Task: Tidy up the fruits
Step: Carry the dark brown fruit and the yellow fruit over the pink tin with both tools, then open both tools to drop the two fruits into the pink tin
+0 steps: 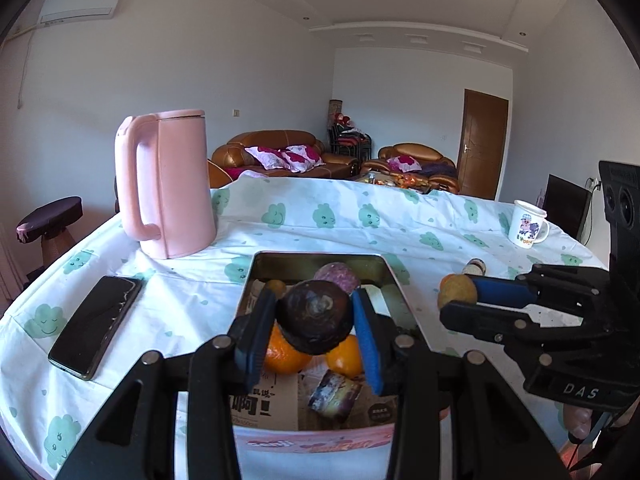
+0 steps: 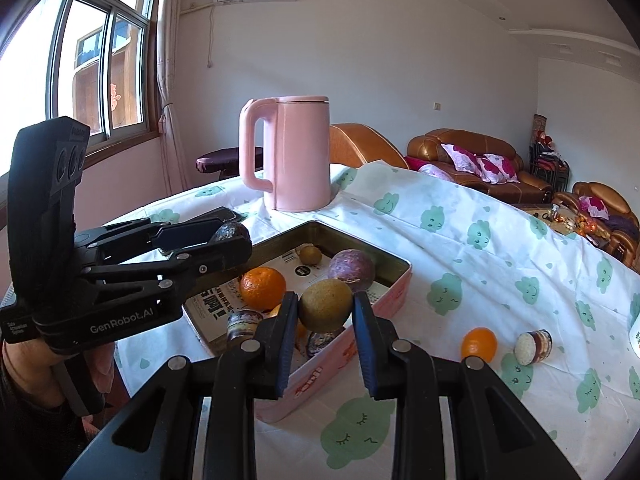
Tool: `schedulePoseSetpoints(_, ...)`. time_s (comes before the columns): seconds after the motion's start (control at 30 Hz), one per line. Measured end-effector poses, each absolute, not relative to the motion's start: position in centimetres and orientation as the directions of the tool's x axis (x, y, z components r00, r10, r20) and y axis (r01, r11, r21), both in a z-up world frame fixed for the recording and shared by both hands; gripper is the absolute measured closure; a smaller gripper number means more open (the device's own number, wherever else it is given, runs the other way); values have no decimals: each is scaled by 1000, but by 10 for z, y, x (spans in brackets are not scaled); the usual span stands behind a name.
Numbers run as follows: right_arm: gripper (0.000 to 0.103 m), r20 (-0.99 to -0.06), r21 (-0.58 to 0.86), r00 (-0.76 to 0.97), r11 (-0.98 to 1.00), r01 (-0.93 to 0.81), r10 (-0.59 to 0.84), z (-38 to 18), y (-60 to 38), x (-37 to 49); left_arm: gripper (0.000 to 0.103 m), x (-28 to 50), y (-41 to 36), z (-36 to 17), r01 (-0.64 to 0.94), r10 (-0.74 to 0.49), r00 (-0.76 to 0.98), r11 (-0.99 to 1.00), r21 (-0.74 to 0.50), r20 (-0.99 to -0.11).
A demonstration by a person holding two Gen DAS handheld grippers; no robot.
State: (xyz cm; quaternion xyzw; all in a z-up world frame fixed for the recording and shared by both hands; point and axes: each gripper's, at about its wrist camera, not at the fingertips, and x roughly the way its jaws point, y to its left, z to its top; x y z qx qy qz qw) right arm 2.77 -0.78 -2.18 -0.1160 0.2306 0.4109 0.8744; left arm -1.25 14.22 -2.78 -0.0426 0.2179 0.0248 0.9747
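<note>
Fruits are being gathered into the shallow rectangular metal tin with pink outer walls [image 2: 400, 280], which sits on the cloud-printed white tablecloth [image 2: 460, 248] near the tall pink plastic kettle [image 2: 296, 152]; I'd say it serves as the collecting box. Inside already lie an orange mandarin [image 2: 262, 287], a round purple passion fruit [image 2: 352, 270] and a small brownish fruit [image 2: 311, 255]. The left gripper [image 1: 316, 316] is closed partway around a dark, wrinkled round fruit [image 1: 316, 314], held just above the tin. The right gripper [image 2: 326, 312] likewise pinches a yellowish-brown round fruit [image 2: 326, 308] over the tin's near edge. Another small orange mandarin [image 2: 479, 345] and a small layered cake cup [image 2: 534, 346] remain outside on the cloth.
</note>
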Motion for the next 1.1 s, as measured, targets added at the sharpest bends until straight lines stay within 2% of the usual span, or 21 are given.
schedulePoseSetpoints(0.3,73,-593,-30,491,592,-805,638,-50,26,28,62,-13,155,-48,-102,56,875,992,-71,-481)
schedulePoseSetpoints(0.5,73,-623,-1,457,583,-812,635,-57,31,34,62,-10,159,-57,-112,62,857,991,-67,-511)
schedulePoseSetpoints(0.57,64,-621,-1,453,578,-816,640,-56,31,33,61,-10,159,-58,-110,57,857,991,-73,-511)
schedulePoseSetpoints(0.63,52,-608,-12,464,577,-816,644,-53,28,29,52,-10,157,-56,-112,63,859,992,-66,-508)
schedulePoseSetpoints(0.73,50,-583,-28,495,593,-805,644,-46,13,27,36,-14,154,-48,-112,62,878,991,-78,-474)
schedulePoseSetpoints(0.83,50,-563,-62,554,637,-769,614,-39,-15,34,35,-12,142,-37,-86,44,893,994,-74,-449)
schedulePoseSetpoints(0.93,50,-559,-95,627,709,-699,543,-35,-50,52,24,-7,125,-29,-51,11,903,995,-82,-429)
schedulePoseSetpoints(1.1,50,-556,-86,720,834,-545,414,-30,-107,94,24,12,85,-19,45,-77,902,995,-87,-424)
